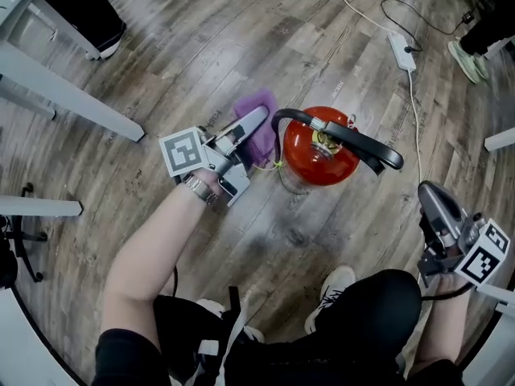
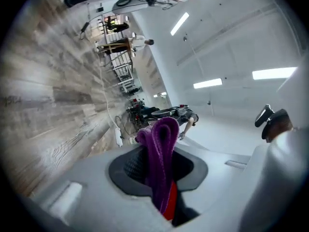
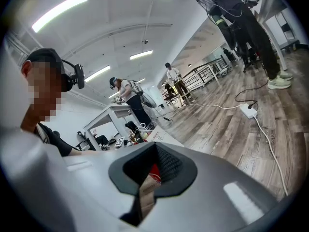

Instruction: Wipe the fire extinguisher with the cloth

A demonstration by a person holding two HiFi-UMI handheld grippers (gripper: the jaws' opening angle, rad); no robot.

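item: fire extinguisher point(image 1: 318, 155). red cylinder standing upright on the wood-plank floor point(image 1: 241, 39), seen from above near the middle of the head view. black lever handle point(image 1: 362, 145) across its top, pointing to the right of that view; black hose point(image 1: 288, 117) curving off its left side.

item: cloth point(image 1: 259, 103). purple, folded, bunched. just beside the extinguisher's upper left shoulder; whether it touches the red body cannot be told. in the left gripper view the cloth point(image 2: 161, 151) stands as a doubled fold between the pads, its loop poking out past the tips.

item: left gripper point(image 1: 259, 121). jaws at a narrow gap, clamped on the cloth. pointed toward the extinguisher's left side. marker cube point(image 1: 183, 151) at its rear; bare forearm with a wristwatch point(image 1: 197, 187) behind it.

item: right gripper point(image 1: 433, 195). jaws pressed together, gripping nothing. held well apart from the extinguisher, at the lower right of the head view, beside the person's dark-trousered knee. marker cube point(image 1: 487, 256) at its rear.

item: white shoe point(image 1: 334, 288), the person's own, on the floor below the extinguisher.

item: white power strip point(image 1: 402, 52) with cable point(image 1: 414, 111), on the floor beyond the extinguisher, upper right.

item: white table legs point(image 1: 72, 95), upper left.

item: pale green shoe point(image 1: 467, 59) of another person, far right edge.
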